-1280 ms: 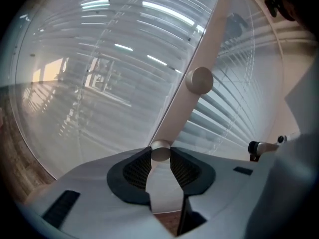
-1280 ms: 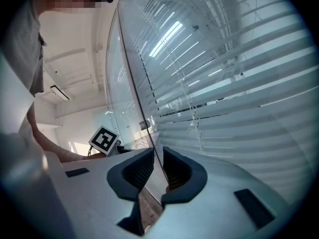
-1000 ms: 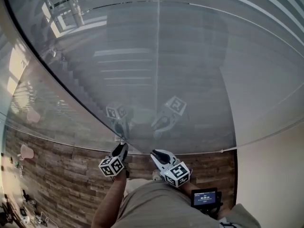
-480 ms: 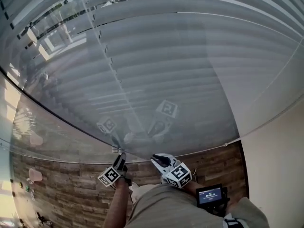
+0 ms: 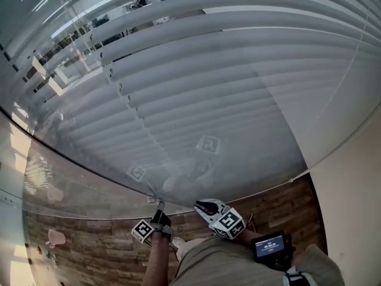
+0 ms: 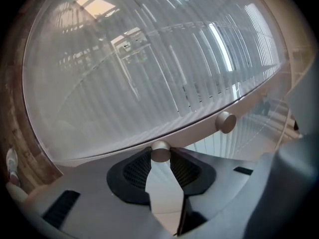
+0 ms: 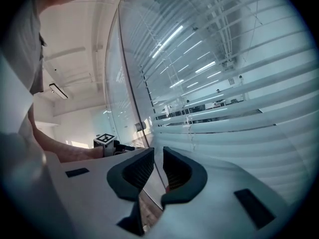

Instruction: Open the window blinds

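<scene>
Your left gripper [image 6: 160, 158] is closed on a small round metal knob [image 6: 160, 150], which sits right at the jaw tips with a pad against each side. The grip suits the job. The knob is mounted on the pale rail [image 6: 199, 133] just beyond the tips, and I judge it to be the tilt control, so holding it end-on lets you roll your wrist to turn the slats.

The window blinds [image 5: 226, 76] stand directly ahead of both tools, behind the glass [image 5: 77, 180], and rise well above the tips. Their slats are angled with gaps between them. In the right gripper view the lights of the room beyond show through those gaps, so the blinds look partly open, not fully.

Your right gripper [image 7: 158, 156] sits to the right of the left one, jaws a little apart with nothing between them. It seems parked out of the way, near the glass.

A second knob [image 6: 226, 122] sits further along the same rail, past the left tips, and I cannot tell what it controls. In the head view the held knob is lost behind the left jaws. The top of the blinds is cut off. A reddish speck deep between the right jaws is too small to name.
</scene>
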Demonstrator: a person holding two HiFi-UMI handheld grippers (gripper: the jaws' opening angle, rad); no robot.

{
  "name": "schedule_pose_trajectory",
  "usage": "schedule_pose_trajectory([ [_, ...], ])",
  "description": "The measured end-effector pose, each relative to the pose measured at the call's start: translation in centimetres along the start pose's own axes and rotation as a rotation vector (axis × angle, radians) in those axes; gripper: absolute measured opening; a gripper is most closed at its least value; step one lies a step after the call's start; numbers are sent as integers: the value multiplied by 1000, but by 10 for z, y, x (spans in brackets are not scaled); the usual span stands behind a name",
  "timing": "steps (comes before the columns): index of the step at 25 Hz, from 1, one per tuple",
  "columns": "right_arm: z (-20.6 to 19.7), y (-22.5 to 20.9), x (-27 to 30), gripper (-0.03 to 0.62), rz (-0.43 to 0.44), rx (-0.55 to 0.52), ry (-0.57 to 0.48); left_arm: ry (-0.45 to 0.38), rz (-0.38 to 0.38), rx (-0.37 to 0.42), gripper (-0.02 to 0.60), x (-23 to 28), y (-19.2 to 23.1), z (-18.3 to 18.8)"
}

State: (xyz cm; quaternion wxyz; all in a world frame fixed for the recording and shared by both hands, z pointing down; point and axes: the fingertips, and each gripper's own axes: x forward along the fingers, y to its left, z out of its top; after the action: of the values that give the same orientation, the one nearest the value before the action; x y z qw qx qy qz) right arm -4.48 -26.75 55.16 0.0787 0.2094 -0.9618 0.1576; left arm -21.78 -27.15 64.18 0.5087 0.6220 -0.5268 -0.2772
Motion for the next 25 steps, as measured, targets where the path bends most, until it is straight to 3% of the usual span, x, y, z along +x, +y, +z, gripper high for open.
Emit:
schedule_pose_trajectory([
  [6, 8, 5, 1, 52, 7, -15, 7, -13, -54, -176, 133, 2, -8, -2],
  [18, 10, 6, -1, 52, 13, -23, 9, 13, -86, -389, 133, 3, -11, -13],
  [25, 11, 8, 1, 52, 20, -27, 20, -2, -215, -588, 133, 1, -9, -11],
])
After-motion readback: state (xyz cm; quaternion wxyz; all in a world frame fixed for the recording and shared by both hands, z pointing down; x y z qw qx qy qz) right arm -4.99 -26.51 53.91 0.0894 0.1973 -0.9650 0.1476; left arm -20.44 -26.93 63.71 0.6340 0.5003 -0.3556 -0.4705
